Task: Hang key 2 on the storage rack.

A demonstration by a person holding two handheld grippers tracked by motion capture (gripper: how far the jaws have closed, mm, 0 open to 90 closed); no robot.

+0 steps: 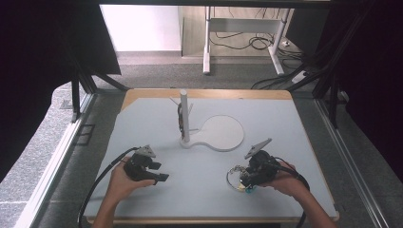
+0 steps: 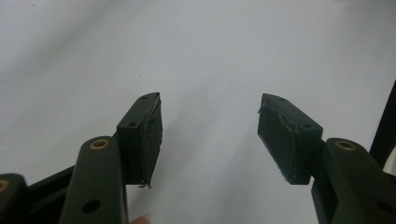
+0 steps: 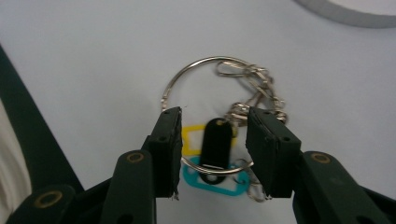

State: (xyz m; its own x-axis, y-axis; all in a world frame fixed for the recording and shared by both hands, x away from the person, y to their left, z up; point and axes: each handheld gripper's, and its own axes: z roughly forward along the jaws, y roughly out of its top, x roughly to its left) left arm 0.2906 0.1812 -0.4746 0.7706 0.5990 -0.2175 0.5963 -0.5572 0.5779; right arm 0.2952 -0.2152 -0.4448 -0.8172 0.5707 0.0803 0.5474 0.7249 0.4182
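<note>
On the near right of the pale table (image 1: 285, 123), the right gripper (image 3: 214, 140) hangs over a key ring (image 3: 187, 79) with its bunch of tags. Its jaws stand on either side of the black tag (image 3: 215, 143), part open and not pressing on it; a yellow tag (image 3: 190, 138) and a teal tag (image 3: 219, 184) lie underneath, and a short chain (image 3: 261, 84) trails to the right. In the high view the ring (image 1: 233, 175) lies flat just left of that gripper (image 1: 247, 183). The left gripper (image 2: 209, 135) rests at the near left, its jaws released, wide apart over bare table. Farther back, mid-table, stands a white post (image 1: 184, 114) on a round white base (image 1: 221, 133).
</note>
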